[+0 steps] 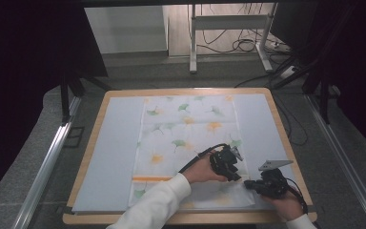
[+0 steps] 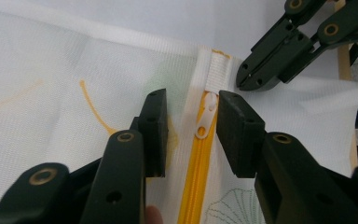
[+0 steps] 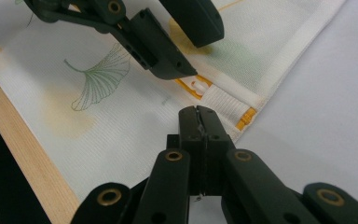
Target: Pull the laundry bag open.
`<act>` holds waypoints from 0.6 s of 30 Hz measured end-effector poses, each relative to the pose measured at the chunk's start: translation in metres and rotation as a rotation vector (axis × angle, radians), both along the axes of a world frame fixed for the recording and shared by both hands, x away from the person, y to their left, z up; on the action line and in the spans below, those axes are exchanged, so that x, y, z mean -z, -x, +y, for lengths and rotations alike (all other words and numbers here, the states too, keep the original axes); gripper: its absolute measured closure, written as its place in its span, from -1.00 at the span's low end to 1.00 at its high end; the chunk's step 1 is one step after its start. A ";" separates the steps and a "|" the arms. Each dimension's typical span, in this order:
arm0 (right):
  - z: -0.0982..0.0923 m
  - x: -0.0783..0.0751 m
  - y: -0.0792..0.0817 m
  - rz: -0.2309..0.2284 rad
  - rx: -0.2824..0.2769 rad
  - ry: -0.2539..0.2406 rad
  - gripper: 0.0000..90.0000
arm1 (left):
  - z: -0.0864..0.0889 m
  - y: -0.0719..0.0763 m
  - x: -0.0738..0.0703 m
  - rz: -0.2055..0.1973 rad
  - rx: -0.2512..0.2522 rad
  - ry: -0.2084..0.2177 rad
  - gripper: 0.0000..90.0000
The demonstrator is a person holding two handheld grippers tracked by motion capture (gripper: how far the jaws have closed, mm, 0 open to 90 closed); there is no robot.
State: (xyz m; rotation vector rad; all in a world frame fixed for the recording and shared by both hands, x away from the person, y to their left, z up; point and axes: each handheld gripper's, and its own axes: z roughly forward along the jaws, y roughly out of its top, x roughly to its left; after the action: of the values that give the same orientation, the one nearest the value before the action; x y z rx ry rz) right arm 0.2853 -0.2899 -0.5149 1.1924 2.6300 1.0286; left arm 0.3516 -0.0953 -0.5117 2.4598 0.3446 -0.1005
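Note:
A white mesh bag (image 1: 186,138) printed with ginkgo leaves lies flat on a pale mat (image 1: 109,152). An orange zipper (image 2: 196,182) runs across its near end. My left gripper (image 2: 193,100) is open, one jaw on each side of the white zipper pull (image 2: 205,119), which sits at the zipper's end beside a white tab (image 2: 214,70). My right gripper (image 3: 198,114) is shut, and its tips rest on the bag just past that tab. I see no cloth between its jaws. In the high view the left gripper (image 1: 237,176) and the right gripper (image 1: 246,183) nearly meet at the bag's near right corner.
The mat covers a wooden table (image 1: 186,90) whose front edge lies close behind both hands. Metal rails (image 1: 47,162) run along both sides. A frame's legs (image 1: 193,43) and loose cables (image 1: 248,45) stand on the floor beyond the table.

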 end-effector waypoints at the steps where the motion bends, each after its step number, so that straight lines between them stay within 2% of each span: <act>1: 0.000 0.000 0.000 0.000 0.000 0.000 0.98 | -0.001 0.001 0.001 -0.002 -0.002 -0.004 0.42; 3: 0.000 0.000 0.000 0.000 0.000 0.001 0.98 | -0.002 0.002 0.002 -0.009 -0.004 0.009 0.43; 7: 0.000 0.000 0.000 0.001 0.001 0.000 0.98 | -0.004 0.006 0.001 -0.048 0.021 -0.022 0.39; 13: 0.000 0.000 0.000 0.000 0.000 0.001 0.98 | -0.005 0.010 0.001 -0.084 0.018 -0.030 0.42; 18: 0.000 0.000 0.000 0.003 0.001 0.001 0.98 | -0.005 0.011 0.000 -0.098 0.007 -0.044 0.68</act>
State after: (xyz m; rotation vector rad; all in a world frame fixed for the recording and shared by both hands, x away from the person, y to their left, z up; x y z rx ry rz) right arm 0.2851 -0.2896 -0.5149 1.1953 2.6316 1.0266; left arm 0.3402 -0.1008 -0.5116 2.4991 0.2980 0.0248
